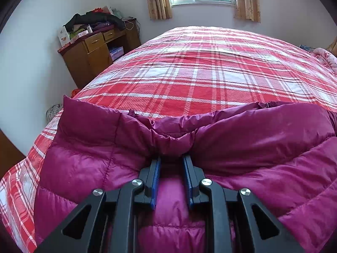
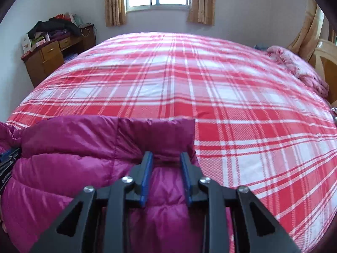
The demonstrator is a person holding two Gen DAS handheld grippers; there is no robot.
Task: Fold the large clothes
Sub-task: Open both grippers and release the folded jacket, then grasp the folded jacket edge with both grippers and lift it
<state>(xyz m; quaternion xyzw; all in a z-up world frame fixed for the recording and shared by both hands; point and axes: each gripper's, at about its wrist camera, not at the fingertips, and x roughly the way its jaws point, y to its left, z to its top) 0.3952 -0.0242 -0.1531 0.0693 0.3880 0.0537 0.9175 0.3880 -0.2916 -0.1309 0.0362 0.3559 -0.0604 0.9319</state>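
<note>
Roughly, left to right:
left gripper (image 1: 171, 158): black frame, blue pads, jaws part closed on a bunched ridge of fabric; tips buried in the fold, so looks like a grip, pinch point itself hidden.
garment: shiny magenta quilted down jacket (image 1: 263, 147), puffy, lying directly under and ahead of both grippers at the near end of the bed; long axis runs side to side across both views.
right gripper (image 2: 166, 157): same build, jaws narrowed on the jacket's far right edge, near its squared corner; also reads as holding cloth.
nearer arm: neither; both sit on the same far edge, left one mid-span, right one at the end.
landing zone: red-and-white plaid bedspread (image 2: 242, 116), bare ahead of and right of the right gripper.
judgement: fold likely goes forward or across; slick fill may slip.
</note>
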